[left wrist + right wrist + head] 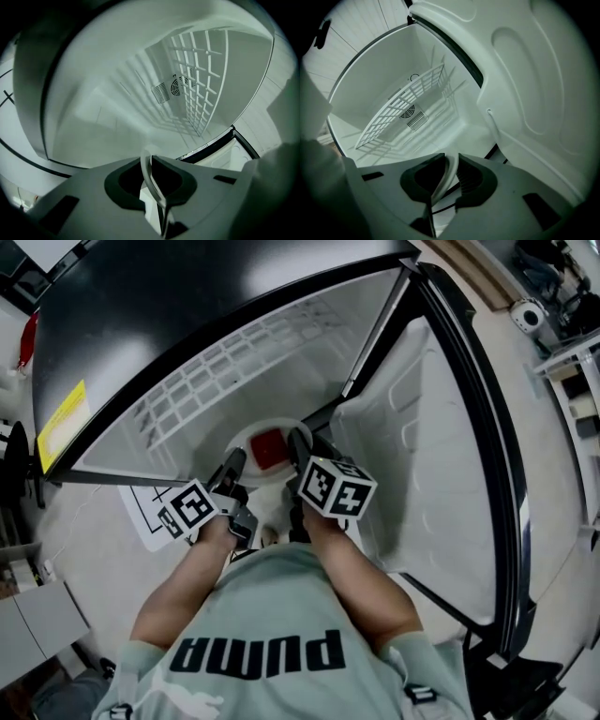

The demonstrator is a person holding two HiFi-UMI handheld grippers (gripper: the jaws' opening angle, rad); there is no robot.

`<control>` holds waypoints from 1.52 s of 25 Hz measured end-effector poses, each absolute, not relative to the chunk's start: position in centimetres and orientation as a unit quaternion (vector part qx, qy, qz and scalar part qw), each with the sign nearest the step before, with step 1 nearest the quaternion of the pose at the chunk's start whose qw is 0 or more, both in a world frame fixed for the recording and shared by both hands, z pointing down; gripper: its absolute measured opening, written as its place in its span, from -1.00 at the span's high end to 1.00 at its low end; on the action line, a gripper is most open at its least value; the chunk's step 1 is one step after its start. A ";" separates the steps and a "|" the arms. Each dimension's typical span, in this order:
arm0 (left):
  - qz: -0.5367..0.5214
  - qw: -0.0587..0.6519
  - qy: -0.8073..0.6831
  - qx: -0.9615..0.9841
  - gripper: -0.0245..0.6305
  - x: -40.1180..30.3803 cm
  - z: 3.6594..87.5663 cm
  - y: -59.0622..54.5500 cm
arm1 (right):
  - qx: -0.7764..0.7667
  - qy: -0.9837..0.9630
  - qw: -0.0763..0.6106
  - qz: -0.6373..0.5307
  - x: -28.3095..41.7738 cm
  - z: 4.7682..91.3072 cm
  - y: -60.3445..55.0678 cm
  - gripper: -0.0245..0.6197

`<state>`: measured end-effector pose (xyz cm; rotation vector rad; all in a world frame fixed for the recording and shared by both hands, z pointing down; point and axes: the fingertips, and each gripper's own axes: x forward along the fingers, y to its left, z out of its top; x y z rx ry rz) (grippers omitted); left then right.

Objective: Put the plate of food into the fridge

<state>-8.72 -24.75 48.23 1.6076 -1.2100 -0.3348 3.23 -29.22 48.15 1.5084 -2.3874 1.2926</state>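
One open fridge (187, 296) fills the head view, its door (441, 456) swung out to the right and a white wire shelf (216, 381) inside. At its opening a white plate (246, 439) hangs between both grippers. The left gripper (234, 465) is clenched on the plate's left rim, and the right gripper (300, 442) on its right rim. Red food (269, 448) sits on the plate.

Glossy blk fridge shell (187, 296), smooth wht plastic door liner (441, 474), wht coated wire shelf (234, 371), glossy plate (246, 440)
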 end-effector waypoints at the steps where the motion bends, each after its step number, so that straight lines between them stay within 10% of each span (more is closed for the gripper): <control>1: -0.146 0.527 -0.502 0.670 0.82 -8.6 48.3 -25.1 | 0.485 -0.769 0.019 0.415 3.1 48.2 -29.6 0.75; 38: -0.128 0.474 -0.605 0.627 0.78 -9.8 50.9 -31.9 | 0.493 -0.774 0.027 0.397 1.6 51.6 -37.6 0.69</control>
